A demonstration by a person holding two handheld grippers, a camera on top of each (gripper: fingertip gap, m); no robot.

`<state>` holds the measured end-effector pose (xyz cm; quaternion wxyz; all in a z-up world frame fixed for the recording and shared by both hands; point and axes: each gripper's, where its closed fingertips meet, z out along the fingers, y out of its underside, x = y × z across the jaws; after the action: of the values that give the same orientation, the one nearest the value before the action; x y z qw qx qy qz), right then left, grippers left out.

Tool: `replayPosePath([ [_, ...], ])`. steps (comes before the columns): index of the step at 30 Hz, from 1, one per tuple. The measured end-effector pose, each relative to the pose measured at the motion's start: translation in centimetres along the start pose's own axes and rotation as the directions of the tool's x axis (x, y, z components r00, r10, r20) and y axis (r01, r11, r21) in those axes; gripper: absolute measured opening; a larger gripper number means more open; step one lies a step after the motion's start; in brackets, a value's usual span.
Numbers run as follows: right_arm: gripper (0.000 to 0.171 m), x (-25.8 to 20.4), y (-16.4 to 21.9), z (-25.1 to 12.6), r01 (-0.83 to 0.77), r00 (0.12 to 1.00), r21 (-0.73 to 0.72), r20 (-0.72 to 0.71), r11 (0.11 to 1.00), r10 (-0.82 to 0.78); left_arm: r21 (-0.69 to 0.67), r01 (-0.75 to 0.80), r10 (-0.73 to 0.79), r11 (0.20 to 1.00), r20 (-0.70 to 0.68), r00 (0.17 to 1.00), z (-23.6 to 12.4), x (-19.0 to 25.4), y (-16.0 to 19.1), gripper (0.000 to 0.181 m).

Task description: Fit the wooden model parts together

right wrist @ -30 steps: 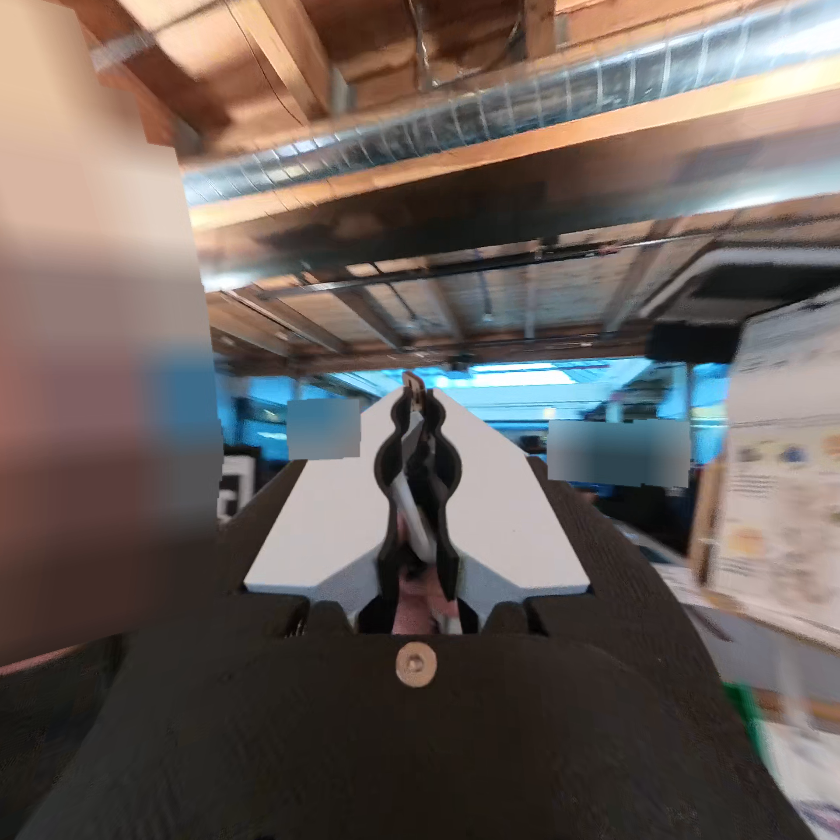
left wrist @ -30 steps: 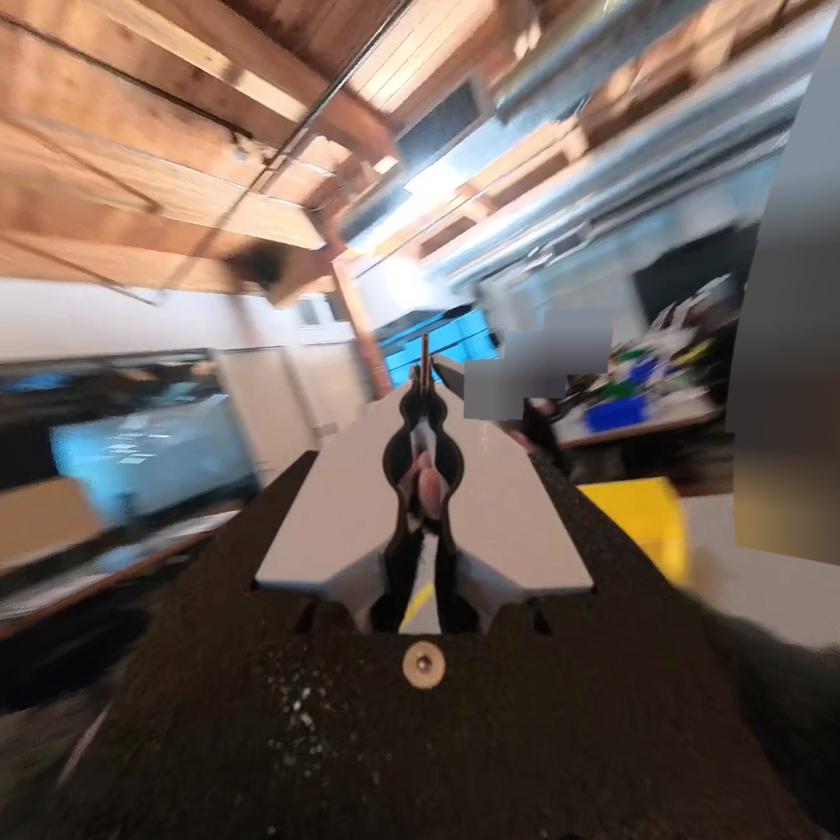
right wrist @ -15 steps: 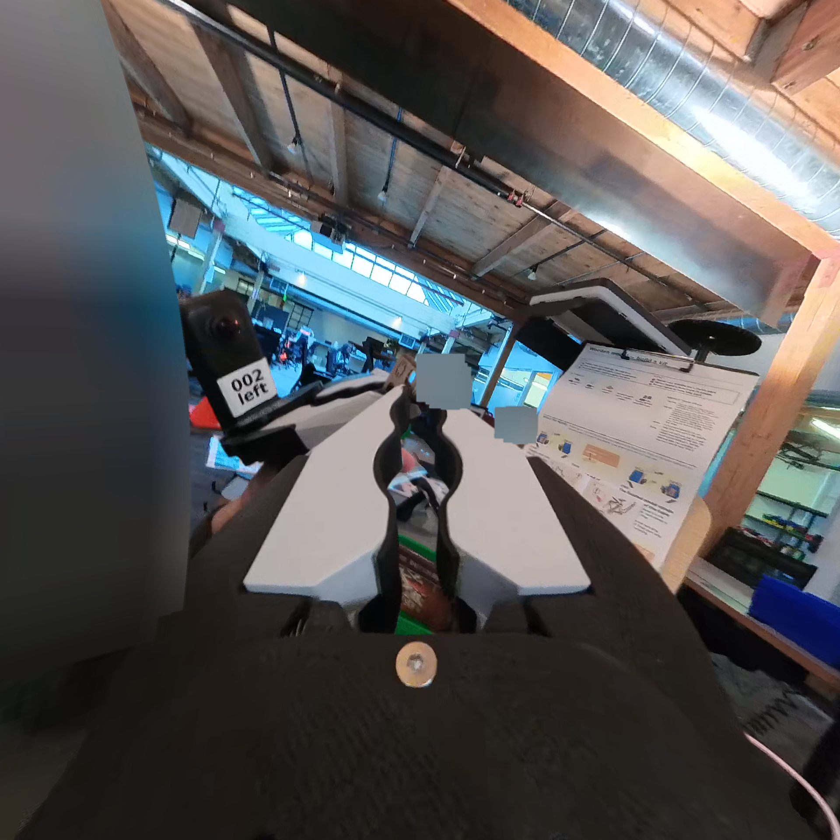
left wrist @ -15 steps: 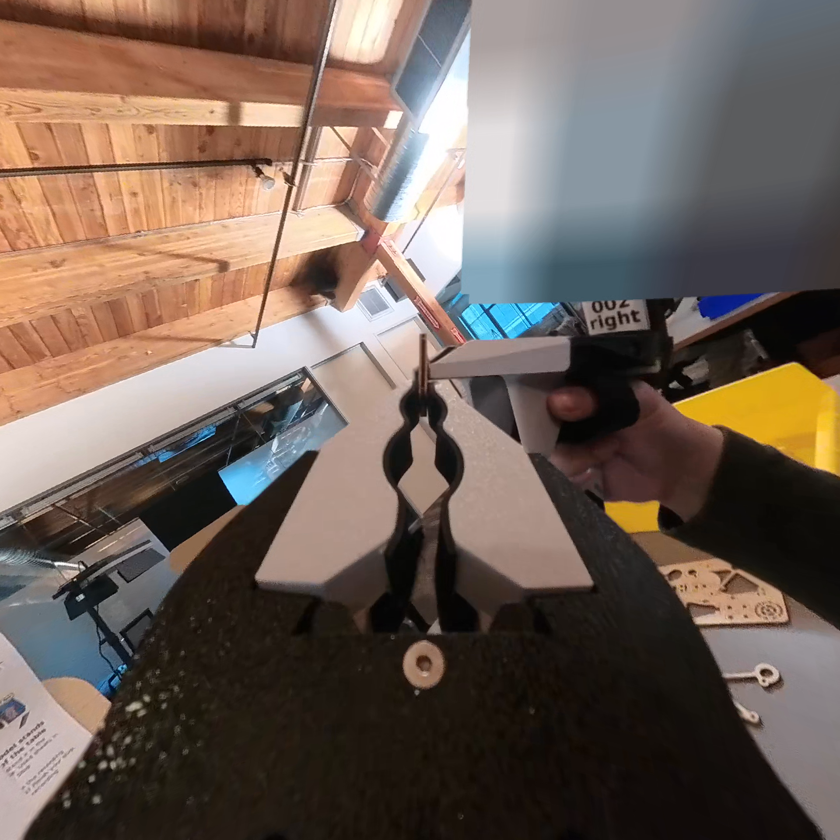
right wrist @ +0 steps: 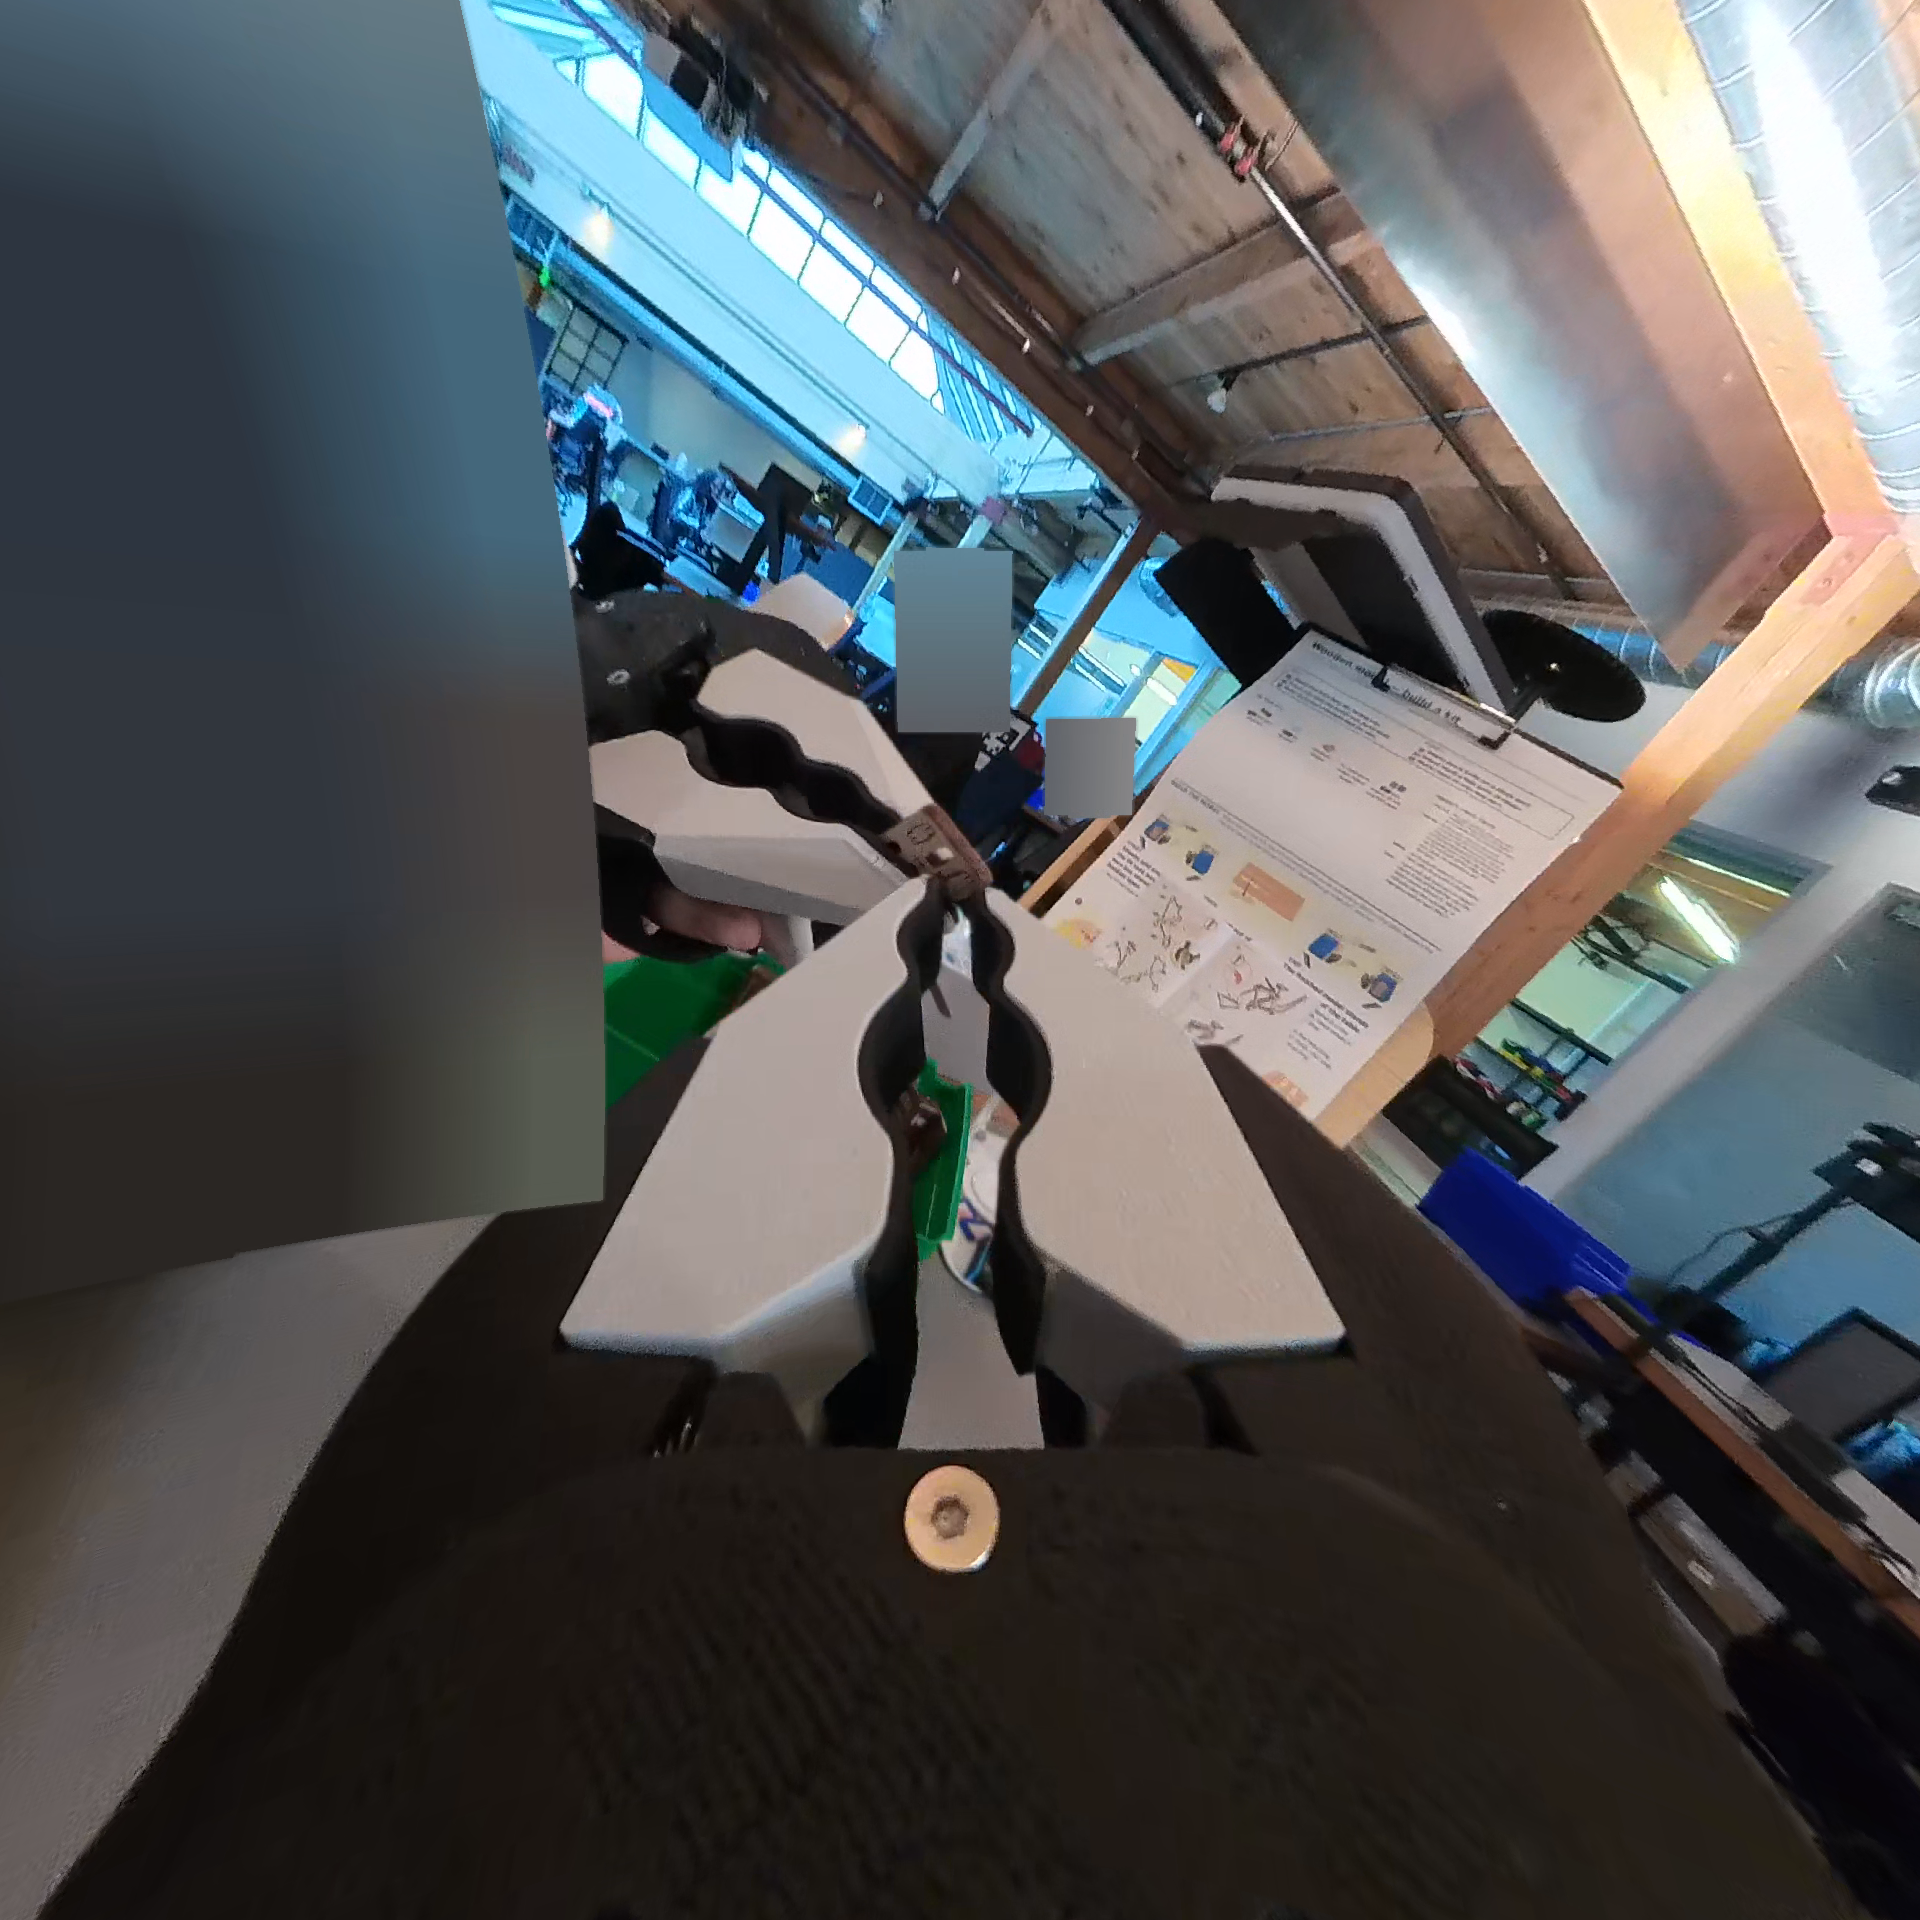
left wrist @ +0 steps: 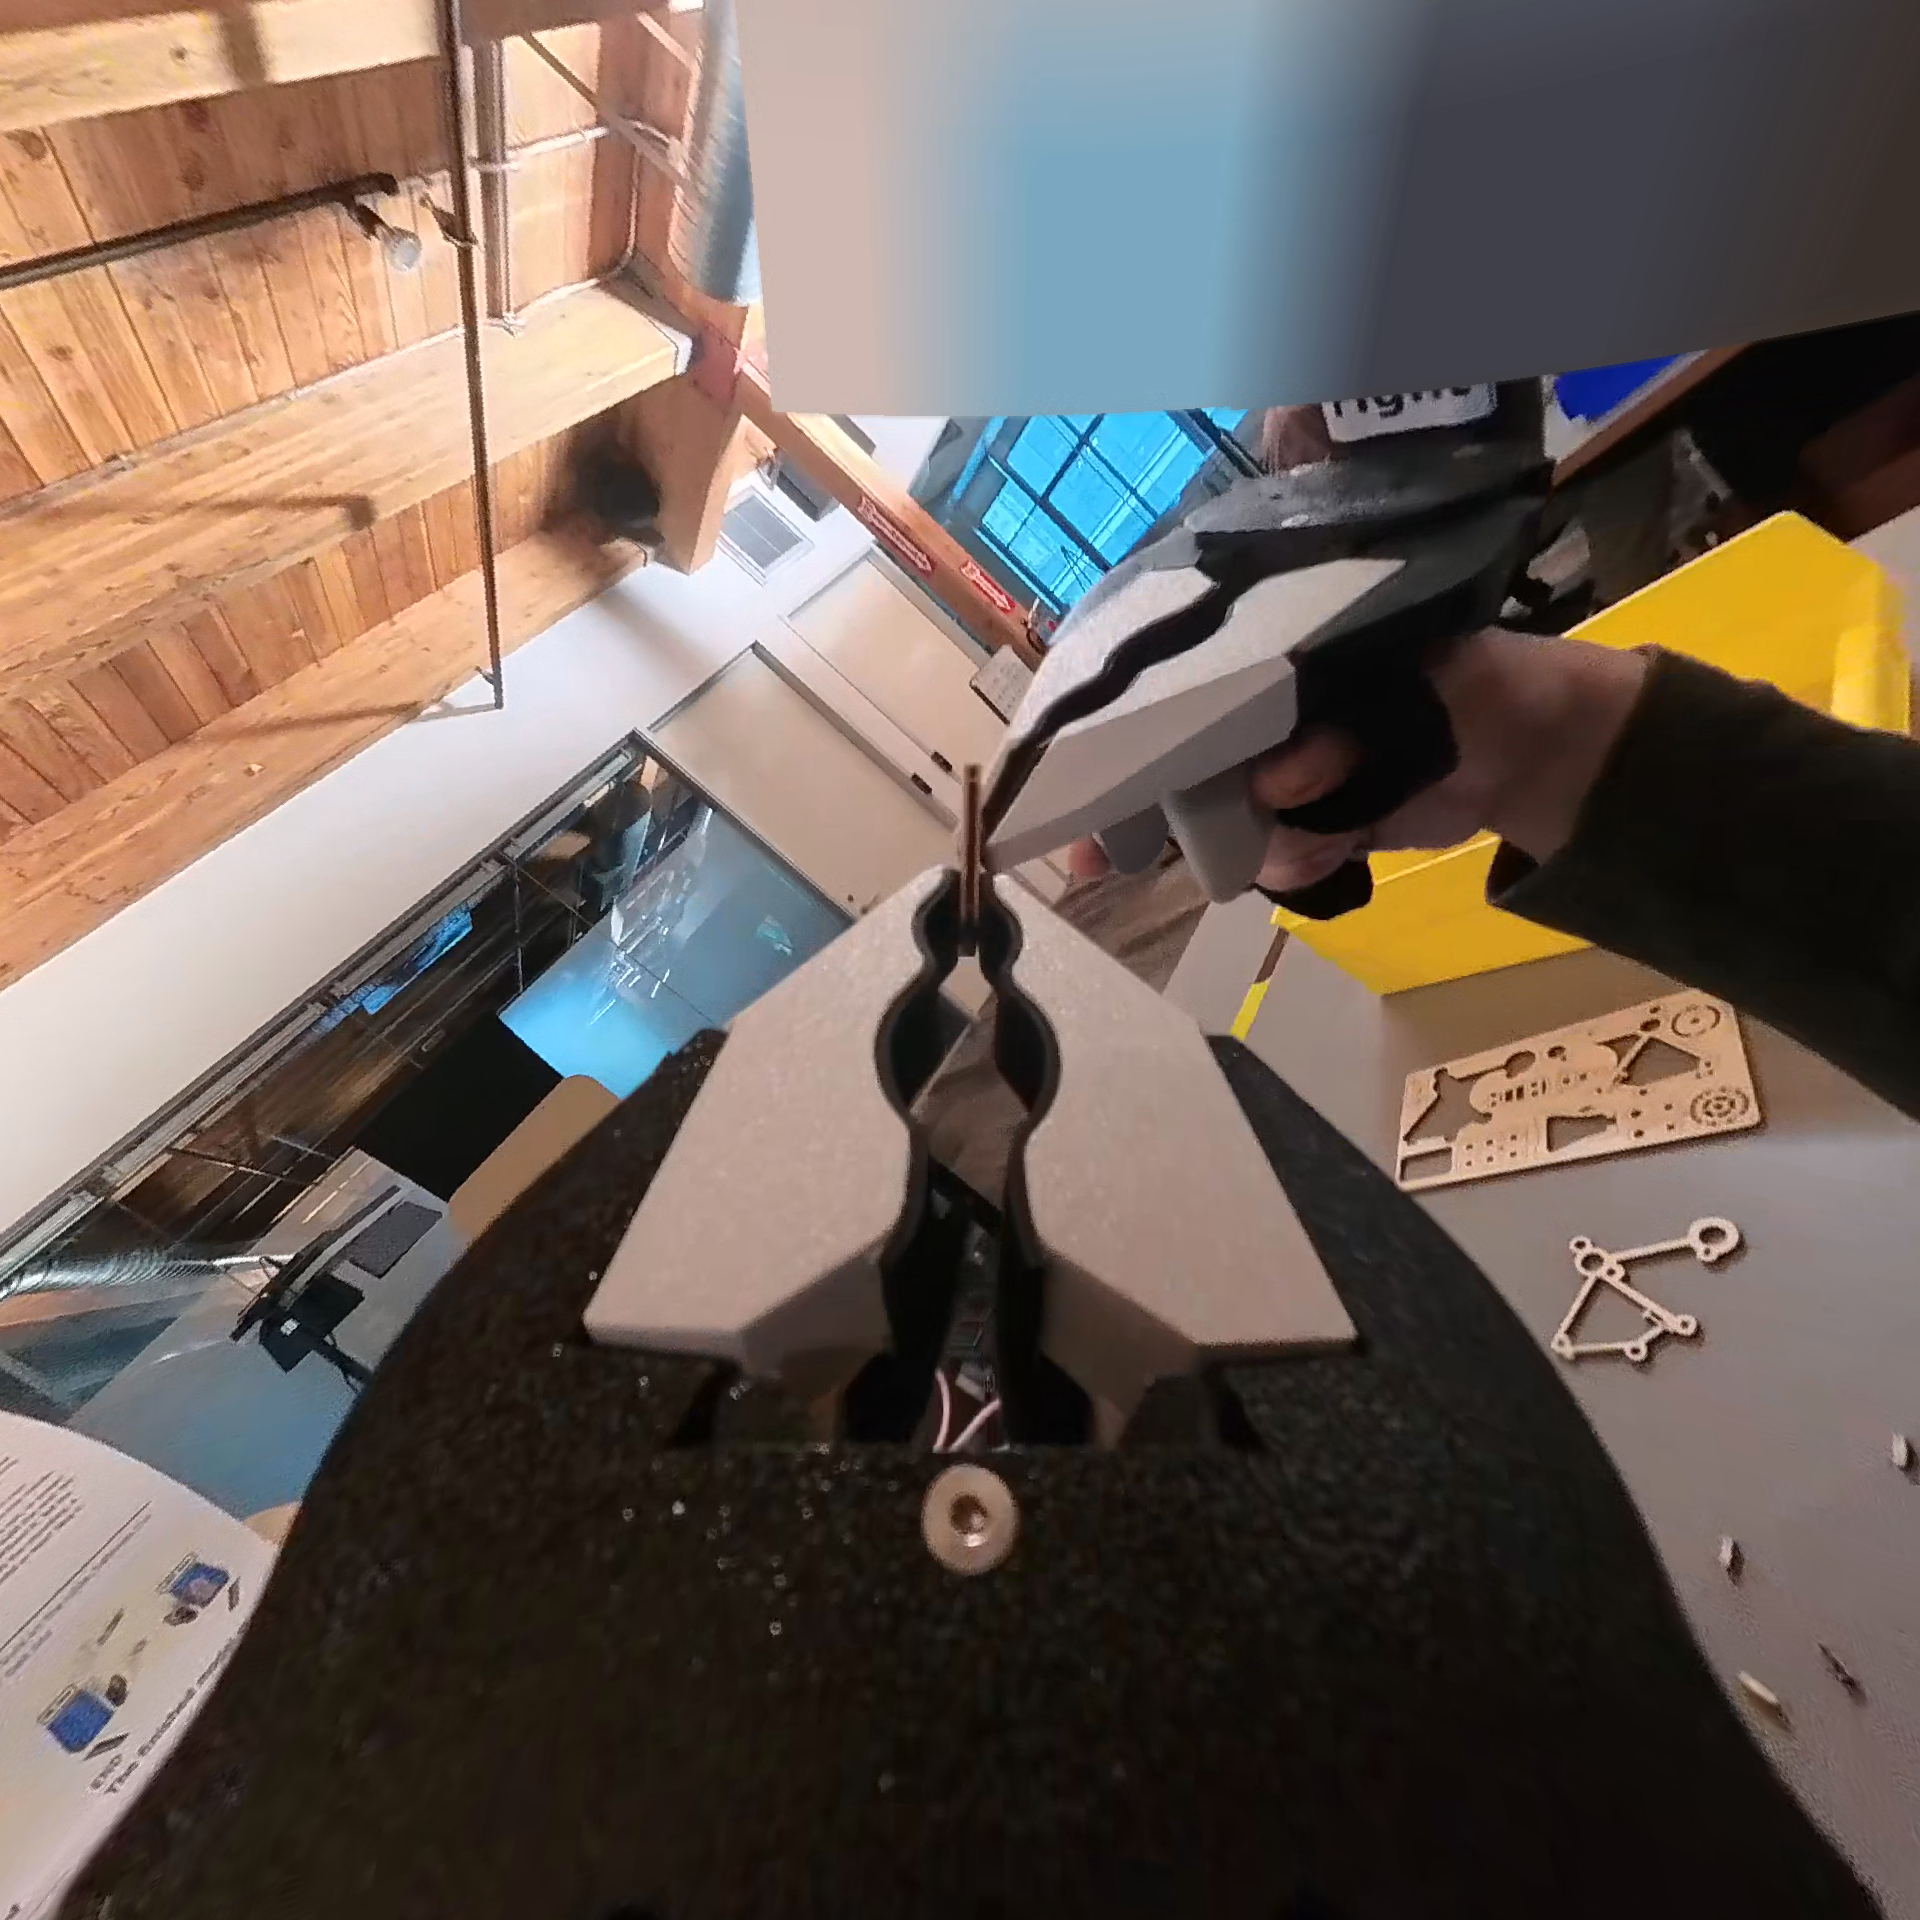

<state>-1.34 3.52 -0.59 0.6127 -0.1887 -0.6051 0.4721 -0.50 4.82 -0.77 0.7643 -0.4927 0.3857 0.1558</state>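
Left gripper (left wrist: 968,906) pinched shut on a thin wooden part (left wrist: 970,831), long axis standing straight out past its tips. Right gripper (left wrist: 997,805) closing in from upper right of that part, tips nearly touching it; whether gripping anything, cannot tell. Below right of part, grey surface (left wrist: 1662,1455) with cut-out wooden sheet (left wrist: 1579,1091), loose triangular piece (left wrist: 1631,1299), yellow bin (left wrist: 1766,675). Timber-ceilinged workshop beyond.

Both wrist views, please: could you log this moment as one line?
left tool: shut on wooden part | right tool: tips at the part, grip unclear | both raised | cut-out sheet on table
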Motion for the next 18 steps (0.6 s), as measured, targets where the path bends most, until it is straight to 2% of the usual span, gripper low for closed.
replayPosePath([
  [1,0.003,0.0,0.2,-0.1,-0.001,1.0,-0.012,0.005,1.0,0.001,-0.009,-0.002,0.002,1.0,-0.008,1.0,0.1,0.1,0.1,0.001],
  [11,0.0,-1.1,2.3,-1.2,-0.018,0.994,-0.108,0.106,0.994,0.029,-0.087,-0.041,0.031,0.995,-0.11,0.993,0.3,1.8,1.6,0.001],
  [14,0.0,-2.0,1.6,-1.3,-0.045,0.984,-0.064,0.17,0.997,0.055,-0.133,-0.044,0.033,0.99,-0.084,0.996,0.0,0.9,2.7,0.001],
  [18,0.004,-0.2,0.7,-1.3,-0.019,0.998,-0.009,0.054,1.0,0.019,-0.105,0.118,-0.12,0.987,-0.008,0.993,-0.4,-1.0,2.8,0.001],
])
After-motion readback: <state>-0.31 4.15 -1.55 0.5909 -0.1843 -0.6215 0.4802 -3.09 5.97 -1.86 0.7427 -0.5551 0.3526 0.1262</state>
